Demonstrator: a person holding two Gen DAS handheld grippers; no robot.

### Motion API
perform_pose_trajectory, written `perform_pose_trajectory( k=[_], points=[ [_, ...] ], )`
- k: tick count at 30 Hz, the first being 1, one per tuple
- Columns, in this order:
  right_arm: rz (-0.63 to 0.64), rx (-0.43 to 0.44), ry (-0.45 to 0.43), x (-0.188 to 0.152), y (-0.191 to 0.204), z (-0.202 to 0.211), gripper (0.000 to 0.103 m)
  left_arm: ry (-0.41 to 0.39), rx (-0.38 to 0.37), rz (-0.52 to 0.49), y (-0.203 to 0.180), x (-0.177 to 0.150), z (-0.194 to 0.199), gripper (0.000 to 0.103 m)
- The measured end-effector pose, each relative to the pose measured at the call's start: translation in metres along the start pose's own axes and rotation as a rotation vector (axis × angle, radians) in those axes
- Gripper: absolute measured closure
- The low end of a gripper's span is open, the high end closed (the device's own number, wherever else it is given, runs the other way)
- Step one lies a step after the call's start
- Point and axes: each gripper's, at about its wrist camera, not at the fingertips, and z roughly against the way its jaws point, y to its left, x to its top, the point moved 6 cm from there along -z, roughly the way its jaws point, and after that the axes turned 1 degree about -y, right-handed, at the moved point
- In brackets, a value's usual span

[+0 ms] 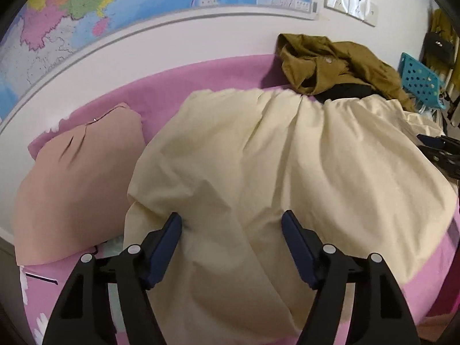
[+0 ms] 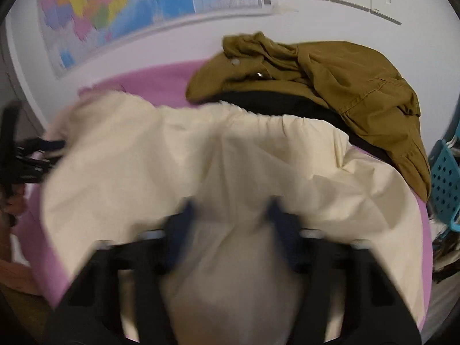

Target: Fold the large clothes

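A cream garment [image 1: 258, 172] lies spread on the pink bed [image 1: 215, 69], its gathered edge against an olive jacket [image 1: 330, 63]. The left gripper [image 1: 231, 224] hangs over its near part, fingers wide apart with cloth bulging between them. The right gripper [image 2: 231, 207] is blurred; cloth sits between its spread fingers, grip uncertain. A beige pillow [image 1: 77, 178] lies beside.
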Motion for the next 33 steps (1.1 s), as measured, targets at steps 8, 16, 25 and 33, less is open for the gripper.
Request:
perform_pose_trajectory(
  k=[8, 16, 25, 33],
  points=[
    [-0.098, 0.020, -0.217, 0.049, -0.018, 0.028, 0.100, -0.017, 0.072, 0.056, 0.025, 0.007, -0.006, 0.060],
    [-0.092, 0.009, -0.039, 0.030, -0.020, -0.027, 0.089, -0.012, 0.088, 0.083, 0.027, 0.009, -0.009, 0.055],
    [-0.162, 0.062, -0.190, 0.014, -0.041, 0.056, 0.054, -0.126, 0.088, 0.031, 0.011, 0.009, 0.033, 0.041],
    [-0.308, 0.025, -0.104, -0.037, -0.085, 0.042, 0.060, -0.076, 0.085, 0.023, 0.004, -0.005, 0.019, 0.039]
  ],
)
